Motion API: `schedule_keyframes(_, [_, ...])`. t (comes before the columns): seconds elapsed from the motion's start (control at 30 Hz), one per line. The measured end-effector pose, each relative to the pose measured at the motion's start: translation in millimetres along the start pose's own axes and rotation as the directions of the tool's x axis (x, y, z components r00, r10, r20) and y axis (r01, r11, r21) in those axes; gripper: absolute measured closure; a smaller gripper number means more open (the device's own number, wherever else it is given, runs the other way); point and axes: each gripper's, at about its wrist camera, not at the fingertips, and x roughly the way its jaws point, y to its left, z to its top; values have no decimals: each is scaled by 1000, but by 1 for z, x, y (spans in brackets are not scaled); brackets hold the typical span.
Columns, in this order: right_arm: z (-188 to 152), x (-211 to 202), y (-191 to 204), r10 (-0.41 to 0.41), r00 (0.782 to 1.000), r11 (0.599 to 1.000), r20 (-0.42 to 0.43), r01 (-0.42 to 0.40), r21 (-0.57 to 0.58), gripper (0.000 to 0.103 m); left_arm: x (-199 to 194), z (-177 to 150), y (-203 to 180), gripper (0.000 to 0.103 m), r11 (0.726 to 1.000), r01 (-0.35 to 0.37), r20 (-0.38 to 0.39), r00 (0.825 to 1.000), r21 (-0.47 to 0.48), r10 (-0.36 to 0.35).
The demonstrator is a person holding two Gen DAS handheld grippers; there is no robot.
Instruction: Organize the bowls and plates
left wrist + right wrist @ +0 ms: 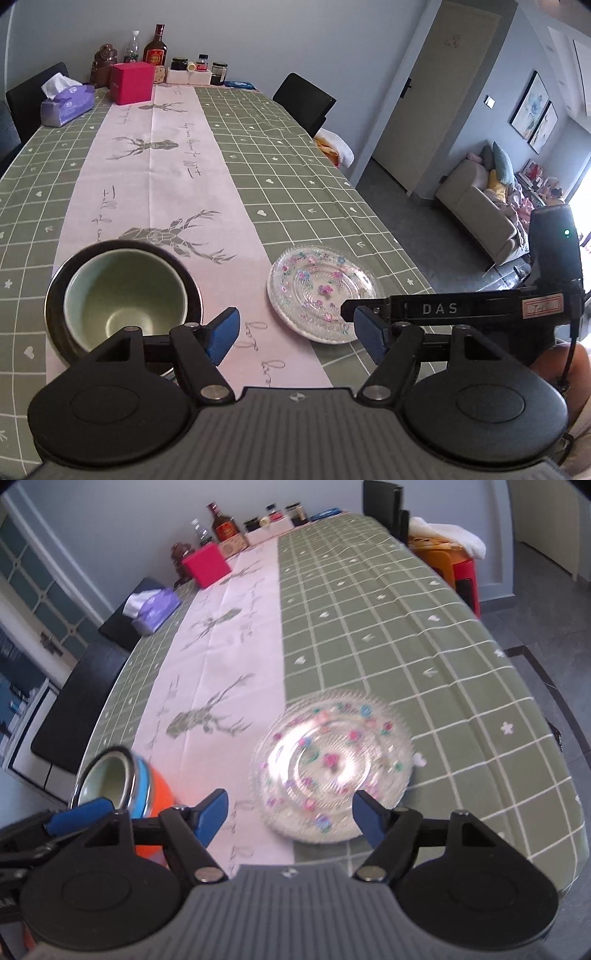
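Both claws are gaping wide, holding nothing: left gripper (295,334) and right gripper (290,818) are hovering at frame bottom; bowl (123,295) is sitting lower left, glass plate (323,293) centre right on the table (295,166)

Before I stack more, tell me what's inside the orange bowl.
A pale green bowl sits nested inside the orange bowl; its own inside looks empty. Its lower wall and whatever lies under it in the orange bowl are covered, and the left gripper hides the near edge.
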Motion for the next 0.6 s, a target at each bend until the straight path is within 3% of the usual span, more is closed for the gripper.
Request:
schedule_keyframes(0.1, [-14, 5, 16, -7, 999, 998, -35, 4, -61, 29, -10, -10, 12, 20, 1000, 12, -37, 999, -26, -13])
schedule_keyframes(0.37, [-36, 19, 52, -6, 995, 982, -99, -13, -187, 29, -27, -39, 40, 20, 996, -78, -128, 989, -49, 71])
schedule_keyframes(0.6, [-37, 25, 85, 16, 995, 967, -100, -41, -253, 26, -43, -47, 92, 20, 965, -208, -121, 974, -162, 189])
